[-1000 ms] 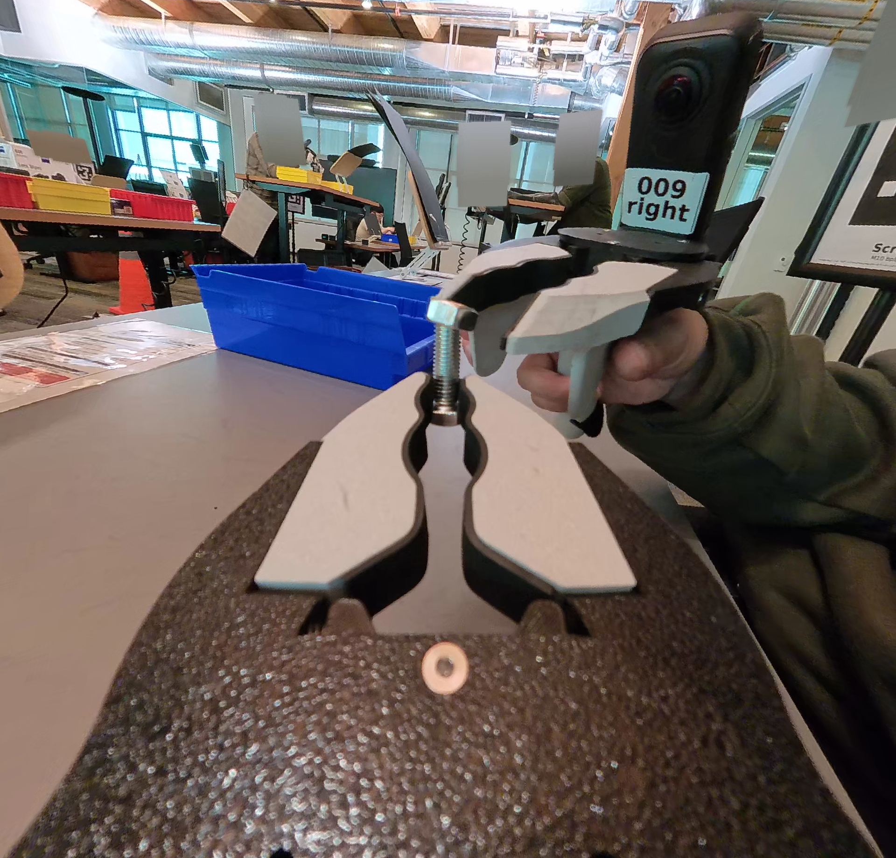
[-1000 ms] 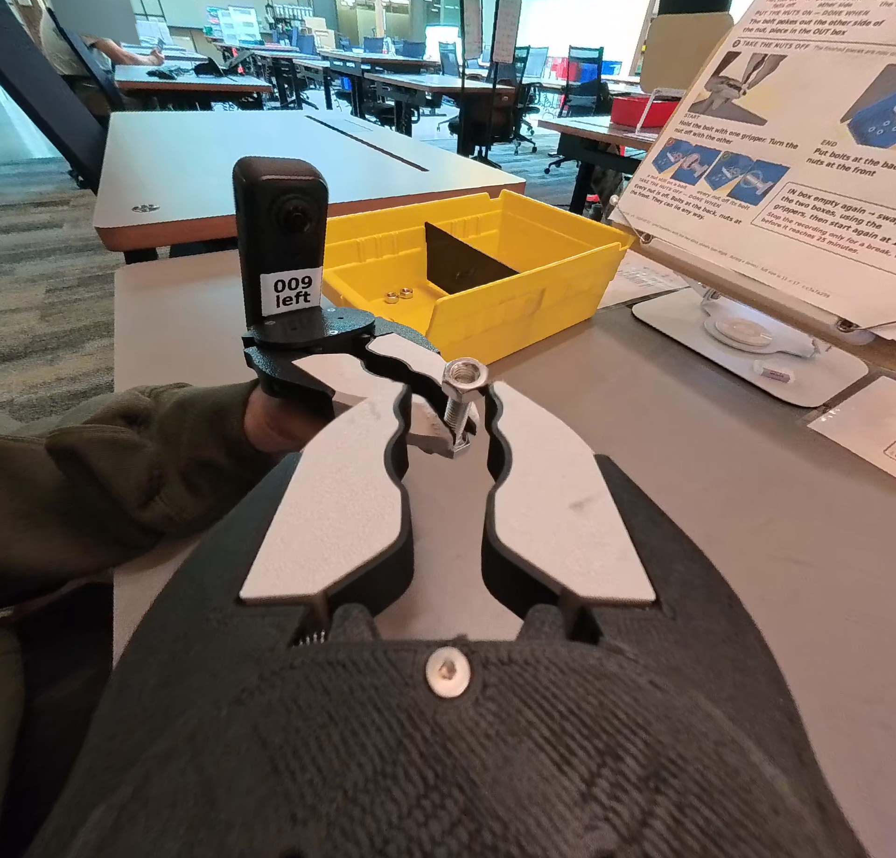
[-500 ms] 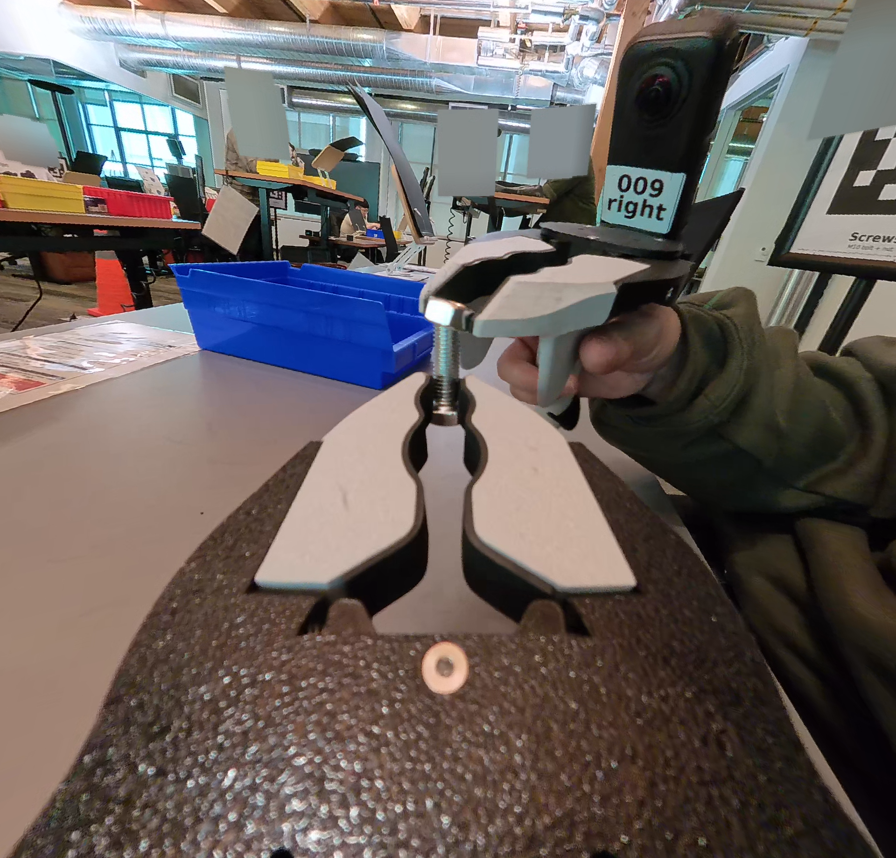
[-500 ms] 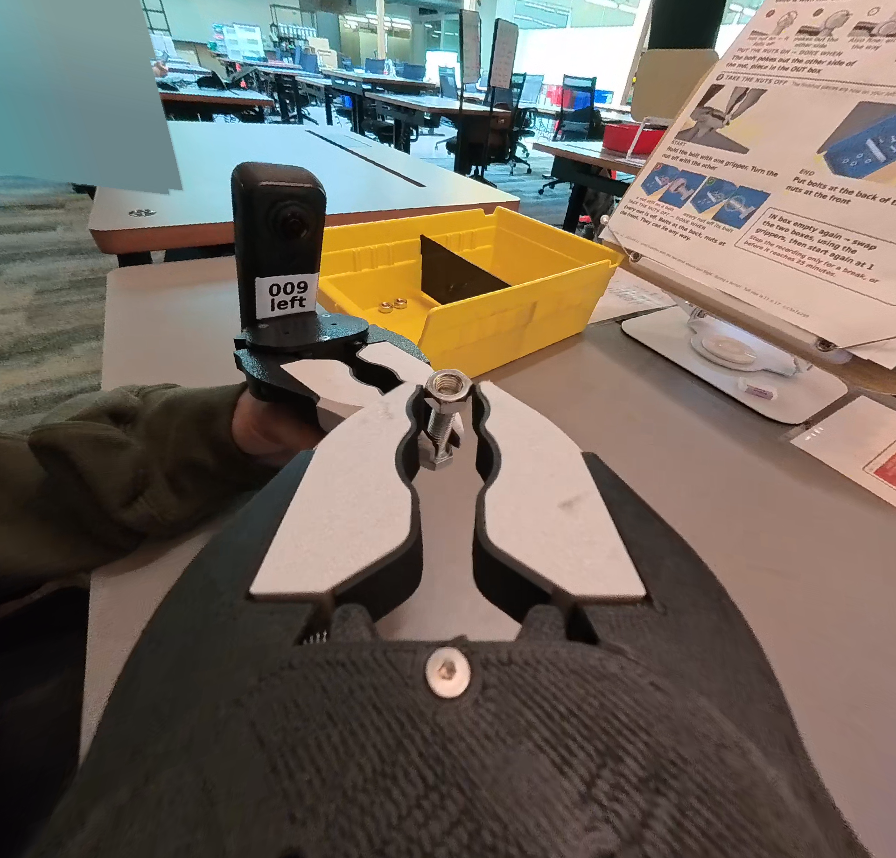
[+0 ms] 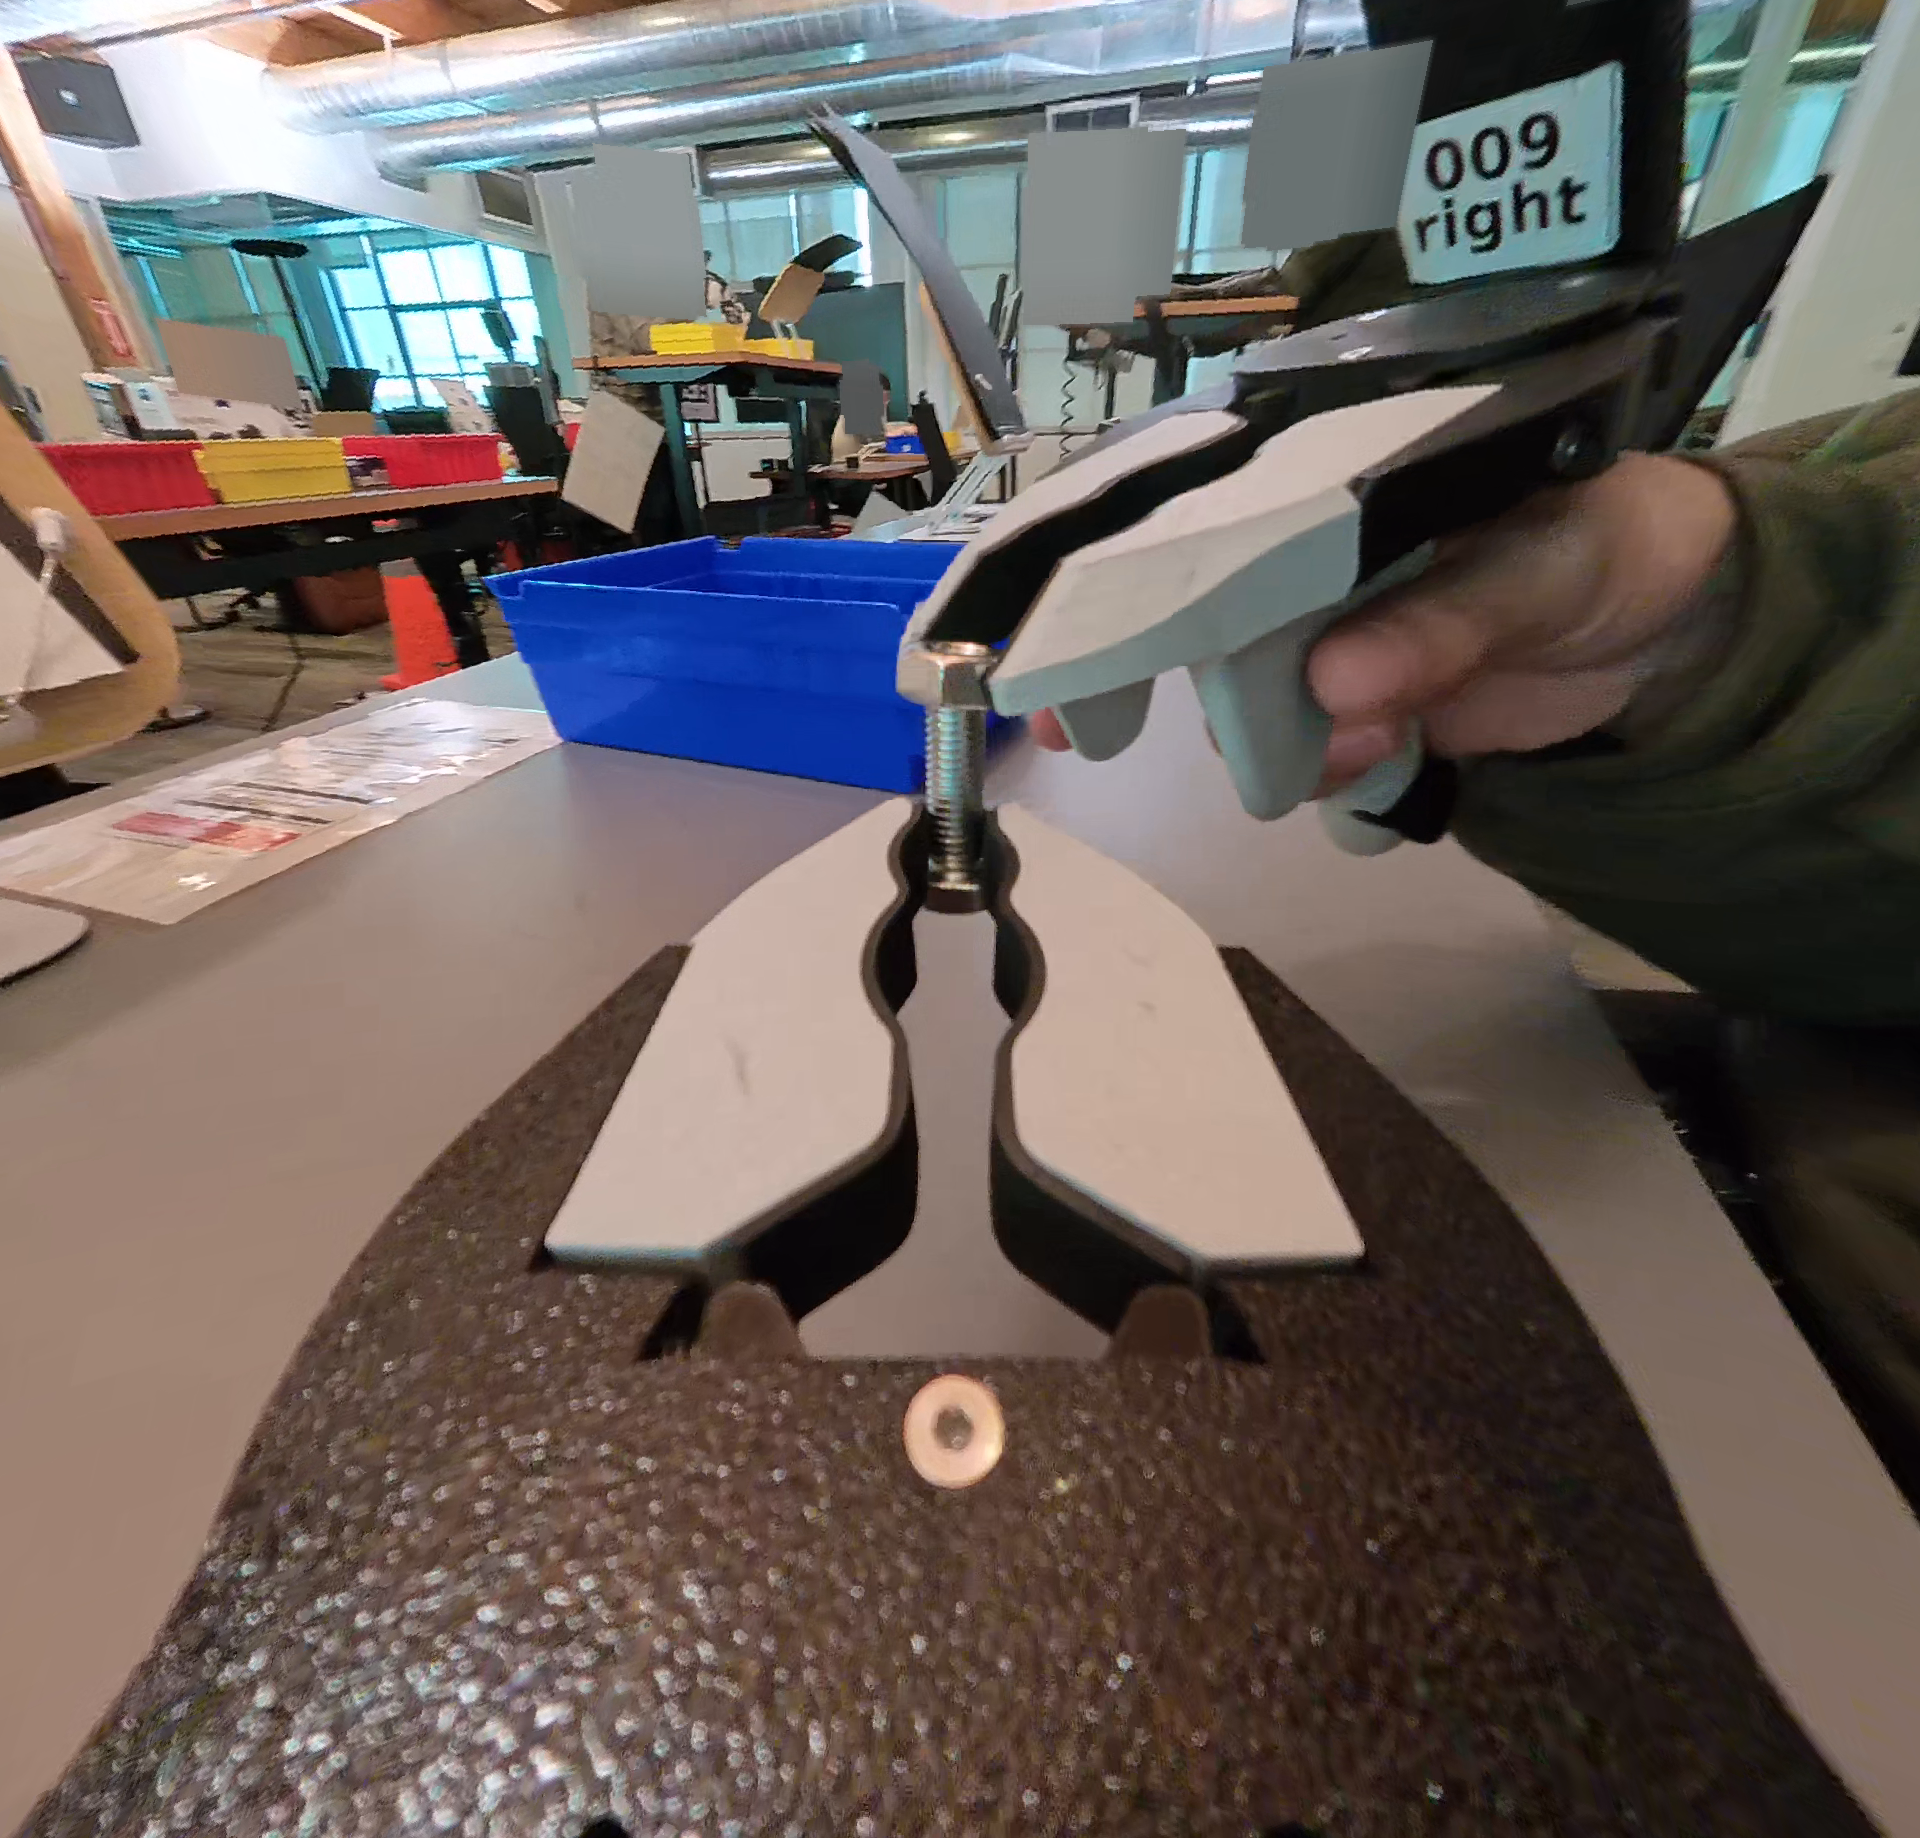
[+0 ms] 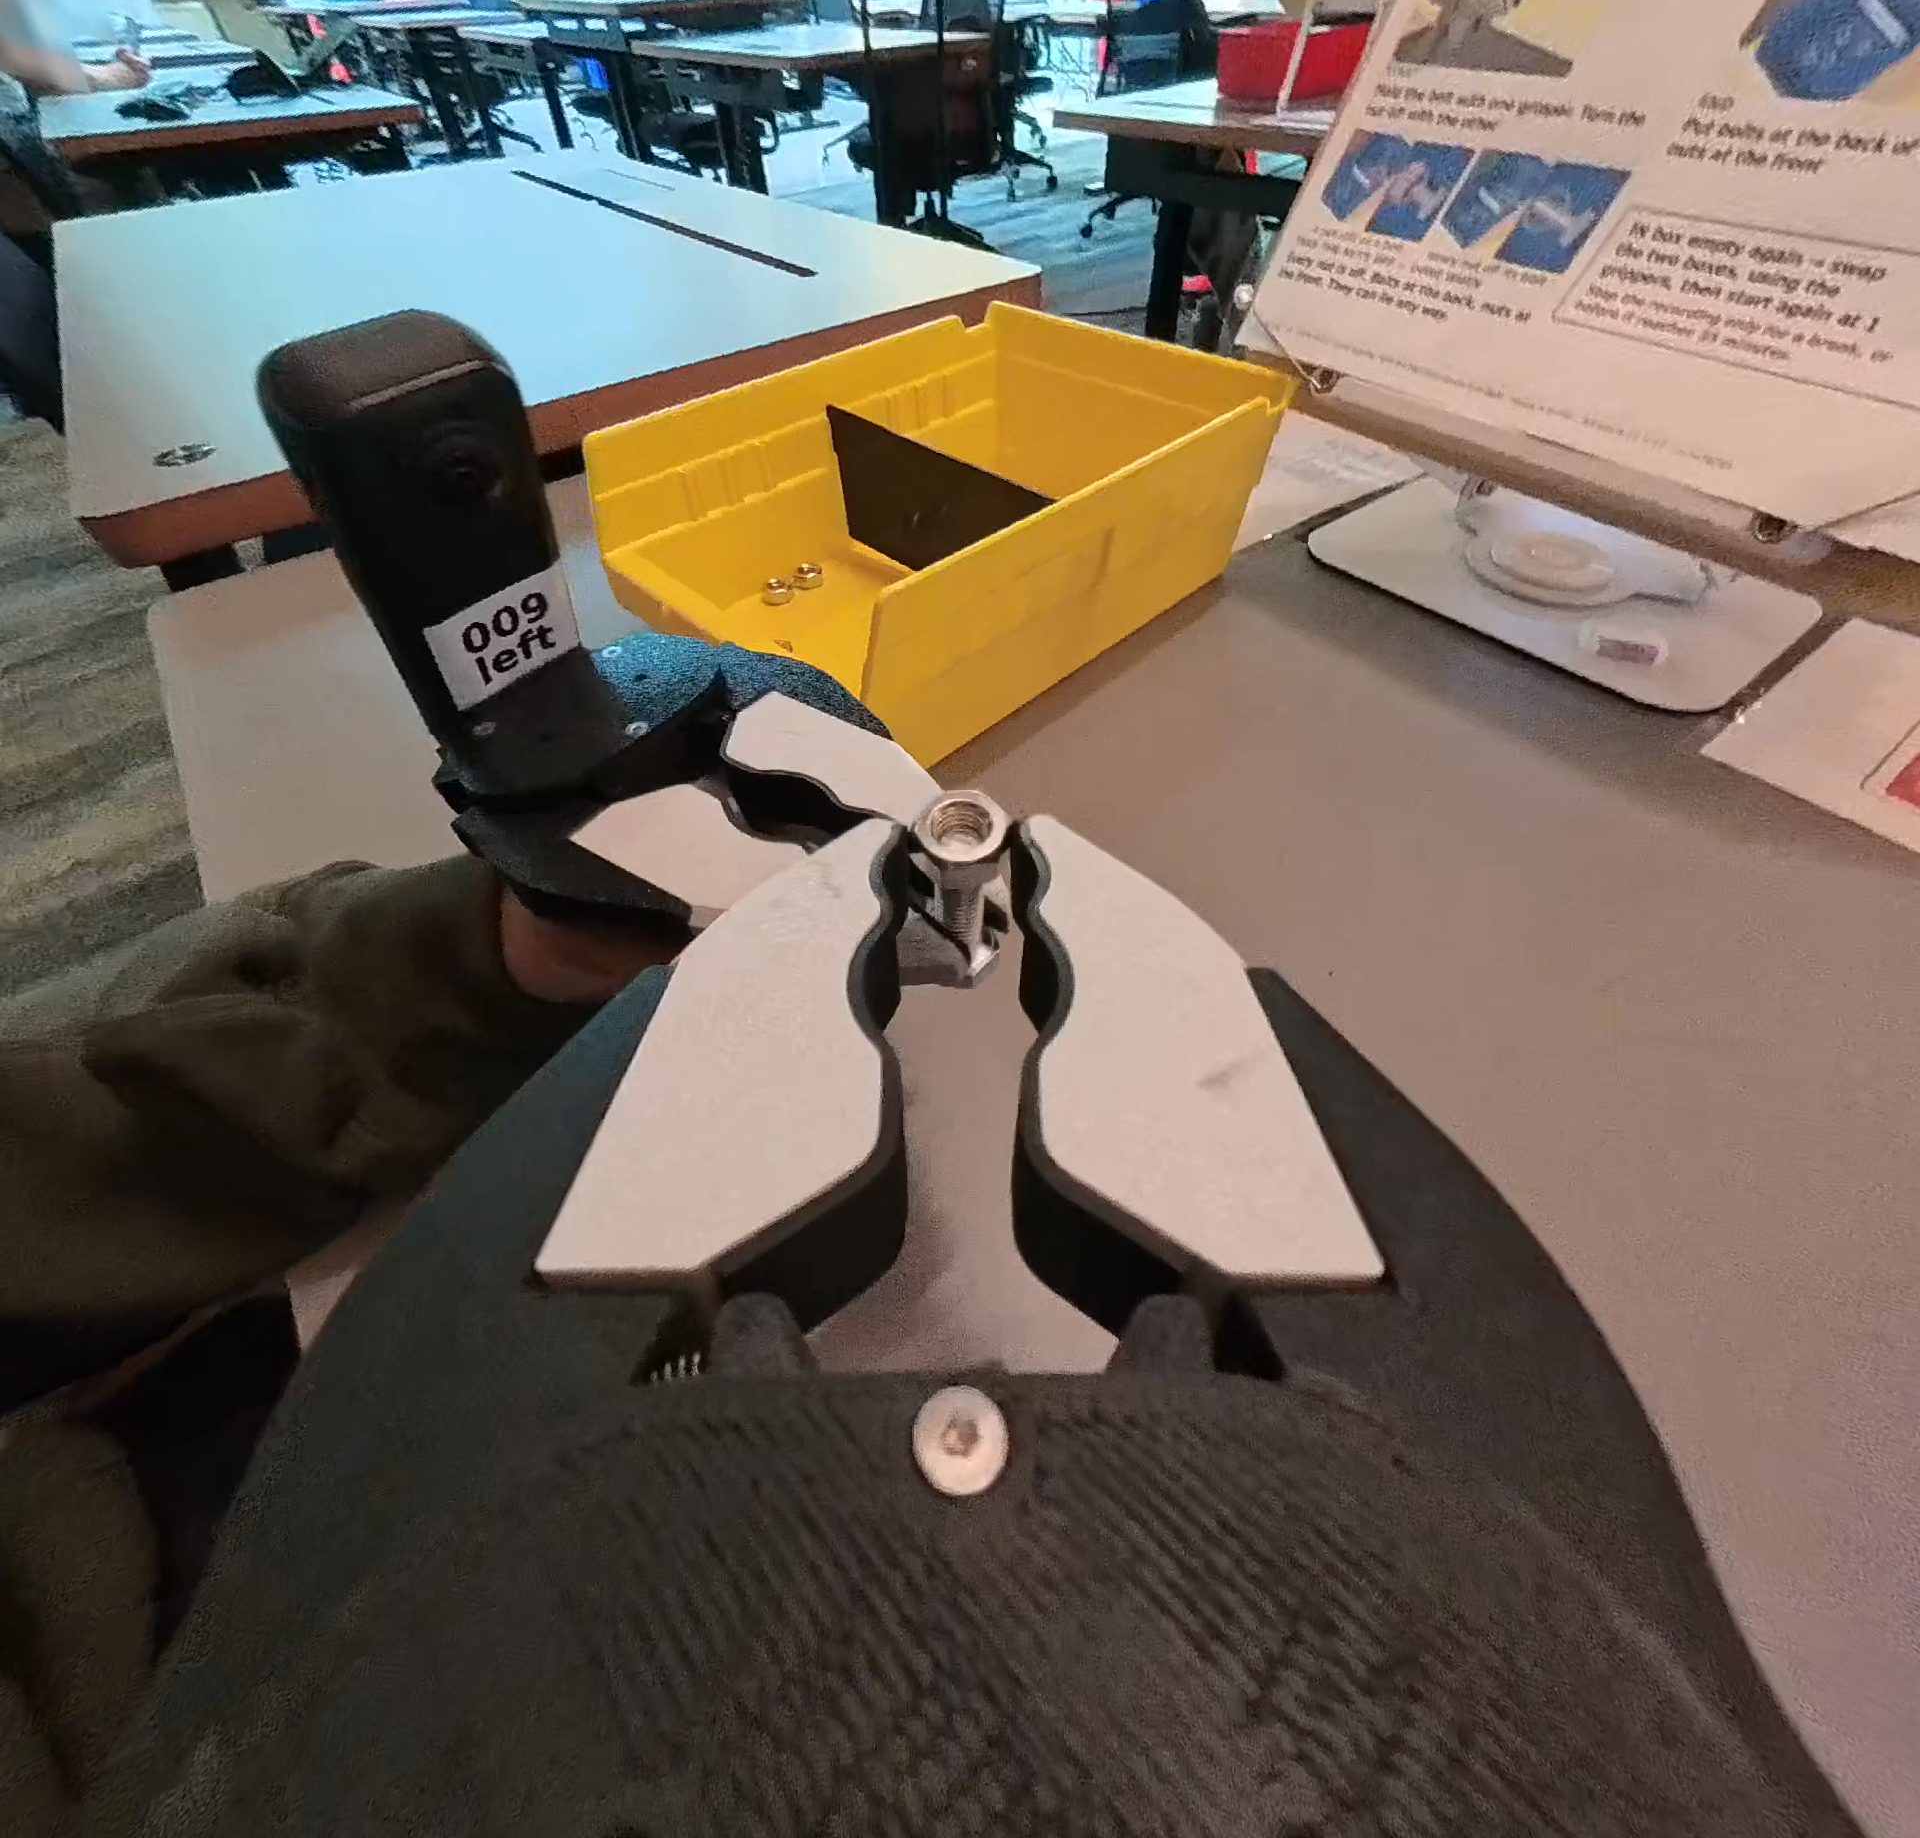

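L gripper [image 5: 954, 869] clamps bolt [image 5: 954, 780] lower end, bolt upright above grey table [image 5: 312, 1009]. R gripper [image 6: 958, 853] closed on nut [image 6: 958, 832] at bolt top. Beyond: blue bin [image 5: 727, 666], yellow bin [image 6: 1039, 583] w/ 2 loose nuts [image 6: 790, 583]

Open workroom: exposed silver ducts [image 5: 644, 53], tall windows [image 5: 416, 318], rows of desks [image 6: 540, 261].
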Motion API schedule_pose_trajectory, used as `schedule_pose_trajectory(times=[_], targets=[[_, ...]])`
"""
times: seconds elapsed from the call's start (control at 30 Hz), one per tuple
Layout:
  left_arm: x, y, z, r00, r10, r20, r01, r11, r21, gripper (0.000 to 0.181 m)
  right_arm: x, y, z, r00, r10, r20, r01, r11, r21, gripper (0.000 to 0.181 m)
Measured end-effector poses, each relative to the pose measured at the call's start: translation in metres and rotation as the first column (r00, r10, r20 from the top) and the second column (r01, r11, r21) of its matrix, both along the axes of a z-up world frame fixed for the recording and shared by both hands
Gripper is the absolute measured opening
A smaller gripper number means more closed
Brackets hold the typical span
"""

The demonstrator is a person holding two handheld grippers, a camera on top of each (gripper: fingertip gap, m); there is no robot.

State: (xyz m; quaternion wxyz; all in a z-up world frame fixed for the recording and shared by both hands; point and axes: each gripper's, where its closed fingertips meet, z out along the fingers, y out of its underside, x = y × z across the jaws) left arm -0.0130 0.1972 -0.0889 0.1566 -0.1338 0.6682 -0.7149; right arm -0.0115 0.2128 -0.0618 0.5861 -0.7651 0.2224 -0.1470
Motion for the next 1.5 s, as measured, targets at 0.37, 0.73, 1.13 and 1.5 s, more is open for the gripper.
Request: schedule_pose_trajectory(times=[0.37,0.73,1.13,1.5], targets=[[0.001,-0.001,-0.002,1.000,0.010,-0.003,-0.010,1.000,0.019,0.009,0.002,0.001,-0.004,0.998,-0.058,0.002,0.058,0.998,0.000,0.023],[0.001,-0.001,-0.002,1.000,-0.002,-0.026,0.002,1.000,-0.001,0.009,-0.004,0.005,-0.004,0.999,-0.016,0.042,0.017,1.000,-0.023,0.036],[-0.003,-0.007,-0.008,0.999,-0.028,-0.027,0.030,0.997,0.066,0.009,0.000,-0.002,-0.020,0.999,0.014,0.035,-0.014,1.000,-0.025,0.011],[0.000,-0.006,-0.008,1.000,-0.011,-0.028,0.012,0.998,0.067,0.009,0.038,-0.107,-0.064,0.953,-0.301,0.042,0.300,0.953,0.034,0.010]])
